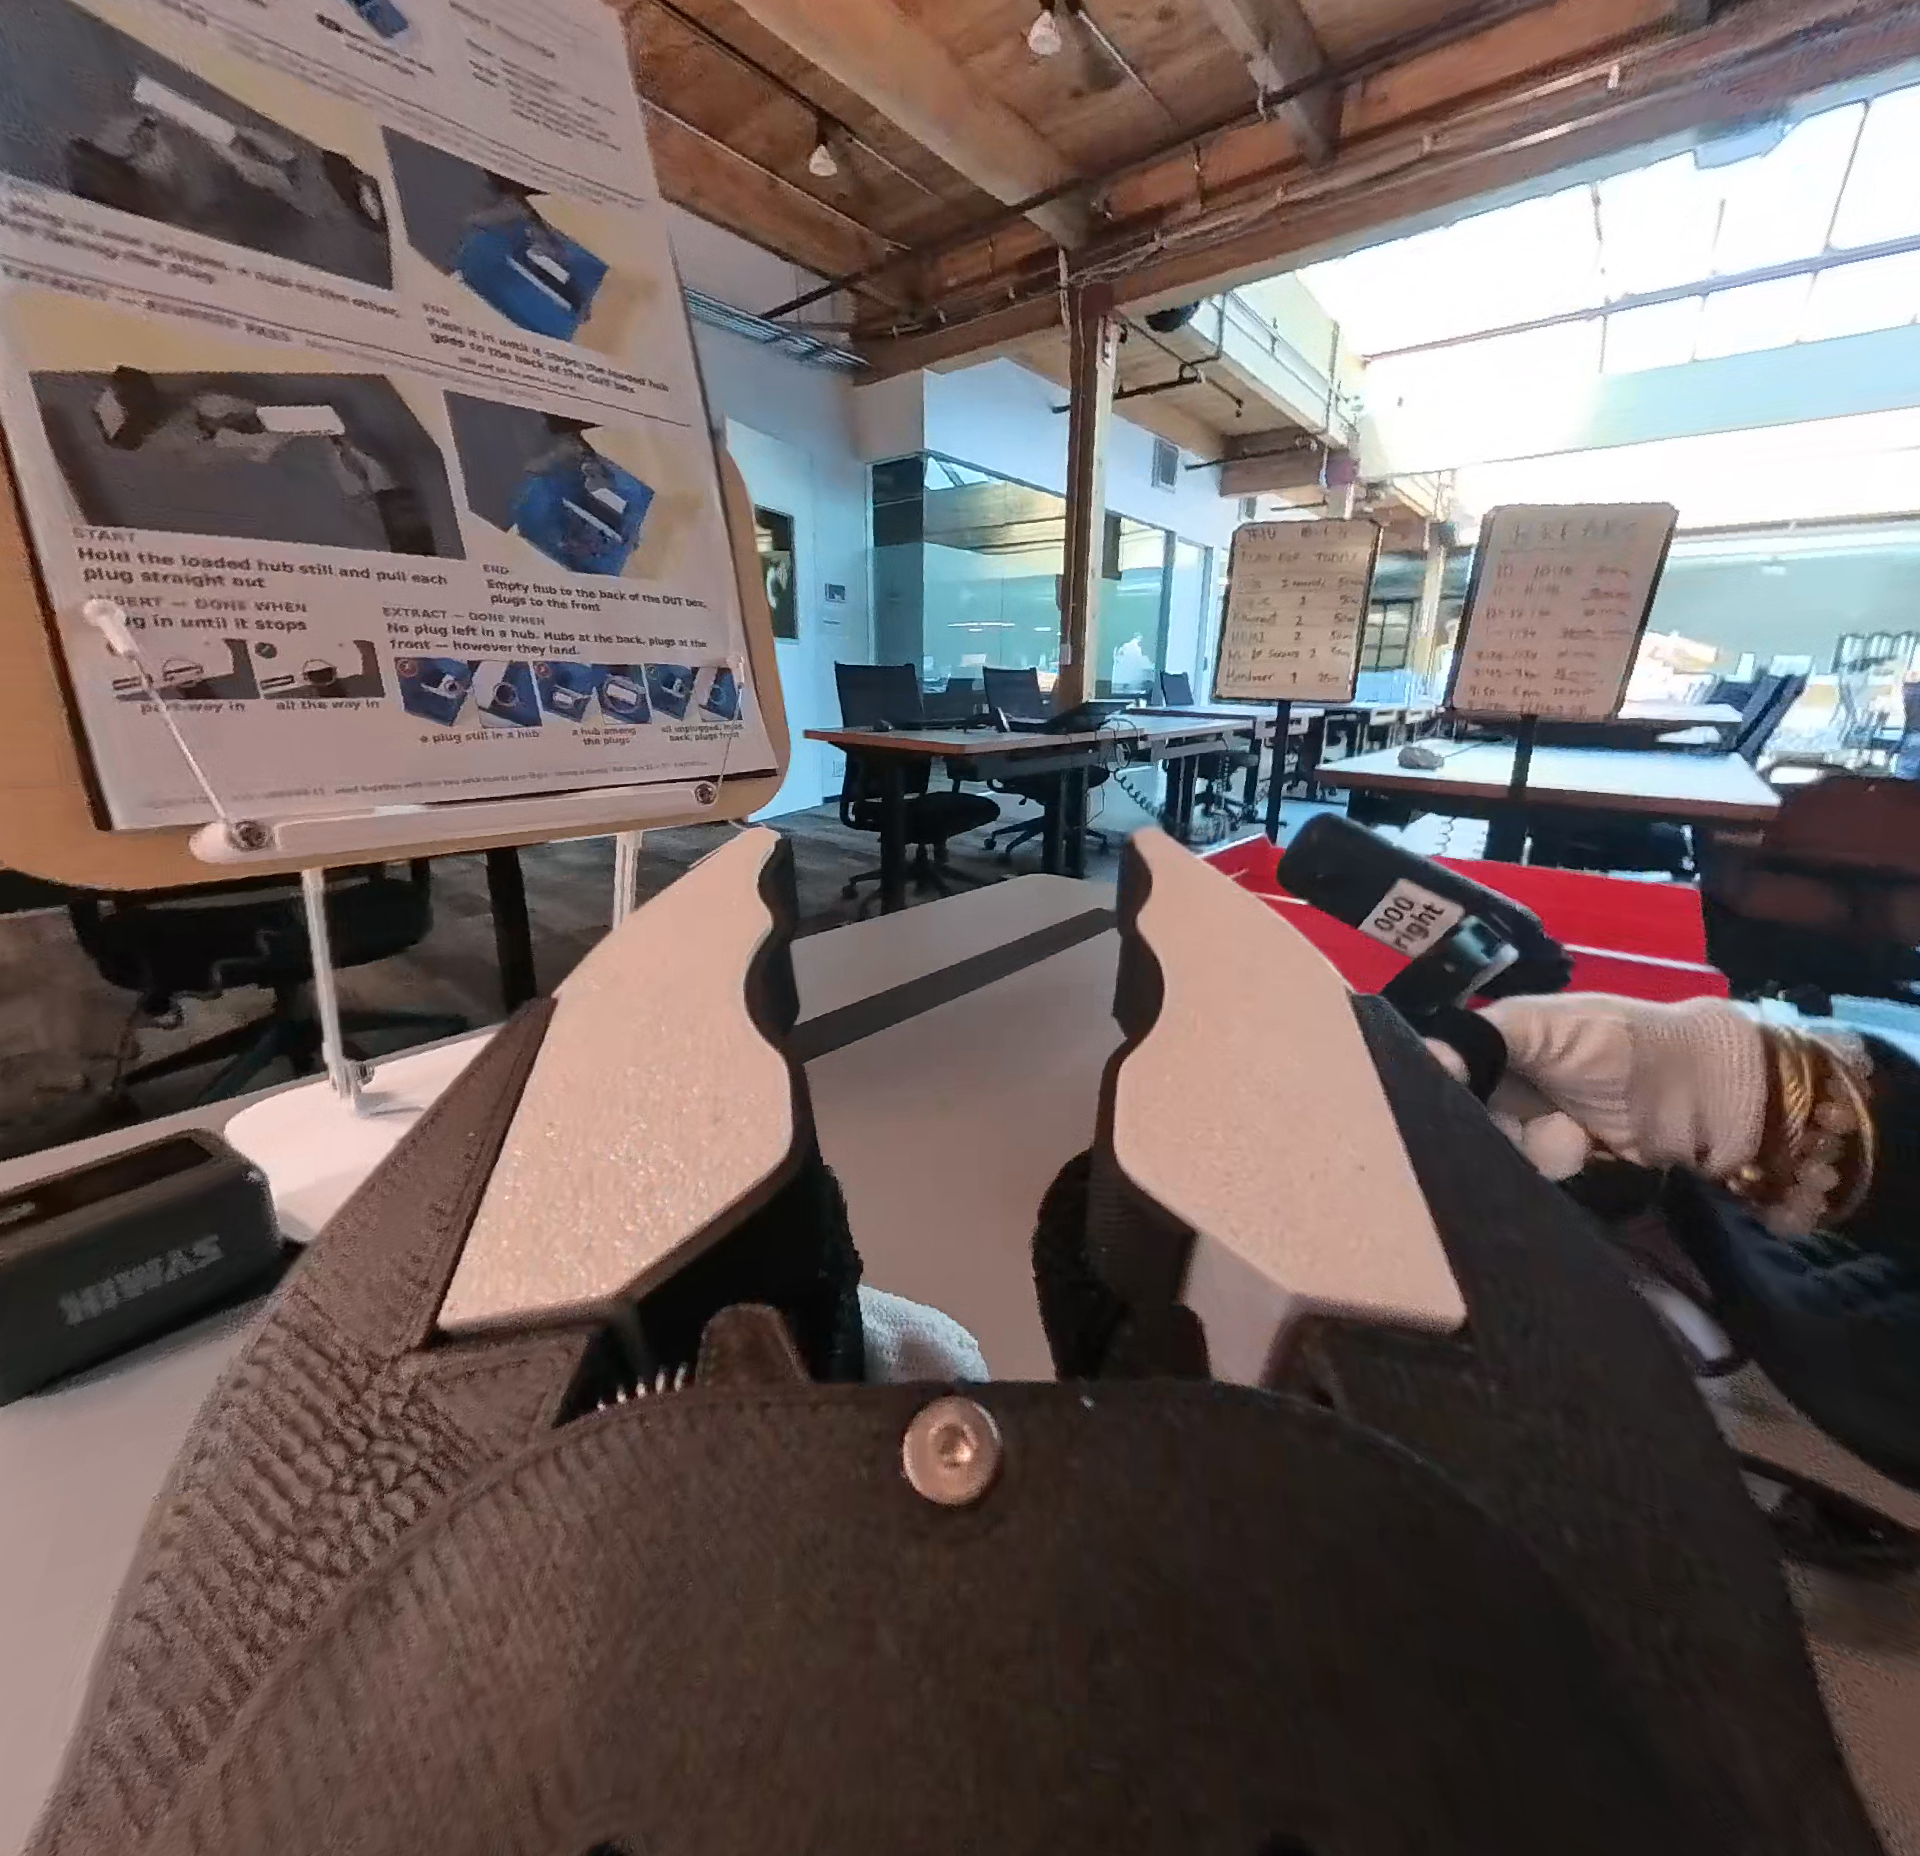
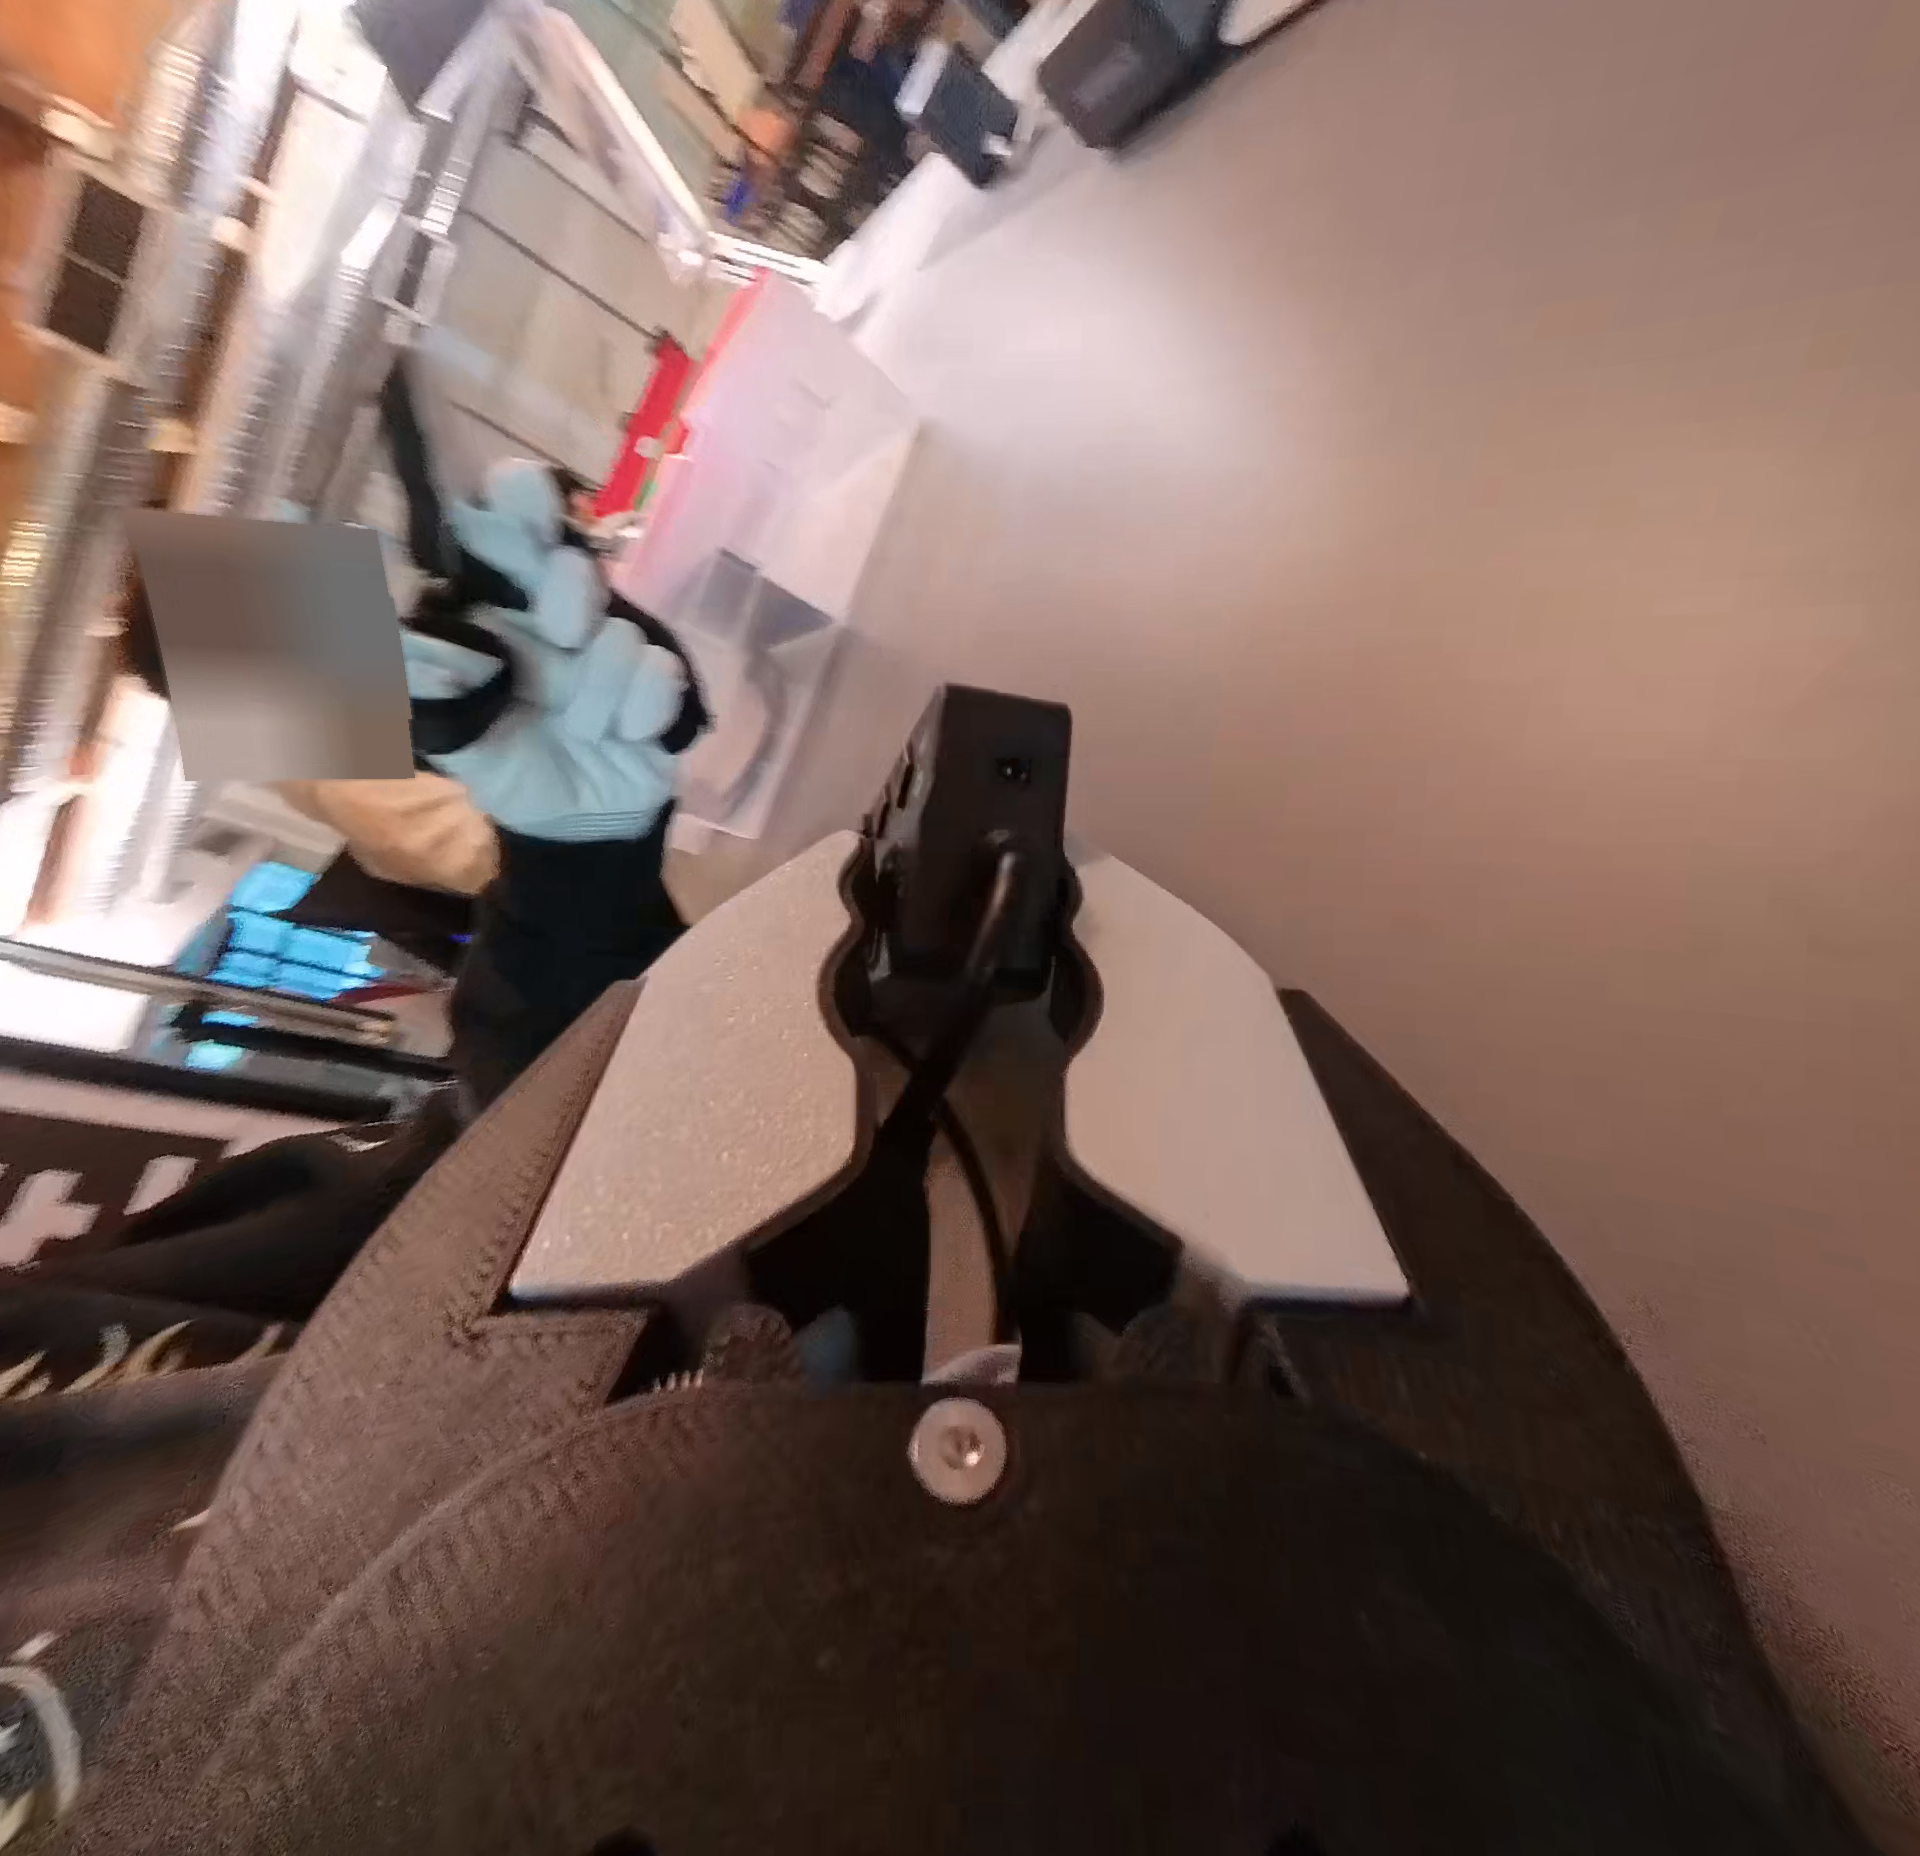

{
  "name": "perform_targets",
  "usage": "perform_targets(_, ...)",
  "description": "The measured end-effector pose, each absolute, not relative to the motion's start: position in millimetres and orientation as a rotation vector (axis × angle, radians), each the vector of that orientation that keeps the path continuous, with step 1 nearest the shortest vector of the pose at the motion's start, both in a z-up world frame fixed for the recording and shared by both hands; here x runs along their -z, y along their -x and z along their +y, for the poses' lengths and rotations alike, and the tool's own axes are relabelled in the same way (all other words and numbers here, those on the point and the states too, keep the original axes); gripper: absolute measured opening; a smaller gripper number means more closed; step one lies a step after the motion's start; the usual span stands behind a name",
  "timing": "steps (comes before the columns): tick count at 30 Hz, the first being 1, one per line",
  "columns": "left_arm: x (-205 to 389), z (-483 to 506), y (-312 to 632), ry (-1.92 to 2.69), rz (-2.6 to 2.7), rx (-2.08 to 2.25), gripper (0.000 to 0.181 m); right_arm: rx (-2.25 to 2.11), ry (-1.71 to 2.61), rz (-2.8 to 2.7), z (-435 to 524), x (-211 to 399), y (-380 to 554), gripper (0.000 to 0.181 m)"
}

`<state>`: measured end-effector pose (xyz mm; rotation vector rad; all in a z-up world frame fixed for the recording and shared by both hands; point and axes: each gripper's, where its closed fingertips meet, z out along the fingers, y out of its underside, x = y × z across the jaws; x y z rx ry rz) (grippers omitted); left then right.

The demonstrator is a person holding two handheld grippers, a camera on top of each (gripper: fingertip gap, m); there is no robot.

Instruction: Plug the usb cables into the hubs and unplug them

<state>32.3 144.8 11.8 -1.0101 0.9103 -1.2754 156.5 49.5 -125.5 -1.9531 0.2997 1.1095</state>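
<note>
Wooden ceiling beams and rows of office desks fill the upper half of the left wrist view, with two handwritten whiteboards (image 1: 1296, 608) on stands at right of centre and an instruction sheet (image 1: 353, 393) propped on an easel at upper left. Below them a pale grey table (image 1: 935, 1162) runs under the left gripper (image 1: 956, 871), whose two fingers stand wide apart with nothing between them. At the lower left edge sits one dark box (image 1: 125, 1256). At right, a white-gloved hand (image 1: 1631, 1089) holds the handle of the other tool. Turning to the right wrist view, the frame is tilted and motion-blurred, the grey table (image 2: 1455, 456) filling its right side. The right gripper (image 2: 961, 871) is closed narrowly on one black hub (image 2: 982, 767), whose long axis runs forward along the fingers, pointing toward the top of the frame; one black cable (image 2: 966, 1058) trails from its near end back between the fingers. A light gloved hand (image 2: 561, 684) shows at centre left
</note>
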Motion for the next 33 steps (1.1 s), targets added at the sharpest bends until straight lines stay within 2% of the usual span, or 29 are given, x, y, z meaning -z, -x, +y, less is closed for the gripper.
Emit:
perform_targets(13,-12,139,-35,0.982,0.940,1.231,0.056,-0.704,2.260,0.249,43,165,-178,0.048)
perform_targets(18,-9,135,-38,0.972,0.982,1.186,0.055,-0.261,2.371,0.048,40,166,-192,0.052)
perform_targets(21,-9,131,-40,0.960,1.004,1.157,0.055,-0.057,2.044,-0.104,60,111,-188,0.067)
perform_targets(24,-7,128,-42,0.946,1.038,1.103,0.055,0.161,1.559,-0.249,58,38,-178,0.095)
perform_targets(26,-2,126,-46,0.941,1.078,1.053,0.055,0.358,1.294,-0.342,46,5,-172,0.102)
perform_targets(28,4,123,-50,0.937,1.123,1.007,0.055,0.492,1.189,-0.415,39,-7,-165,0.104)
perform_targets(33,-19,109,-35,0.845,1.191,0.887,0.045,0.511,1.294,-0.474,50,11,-160,0.114)
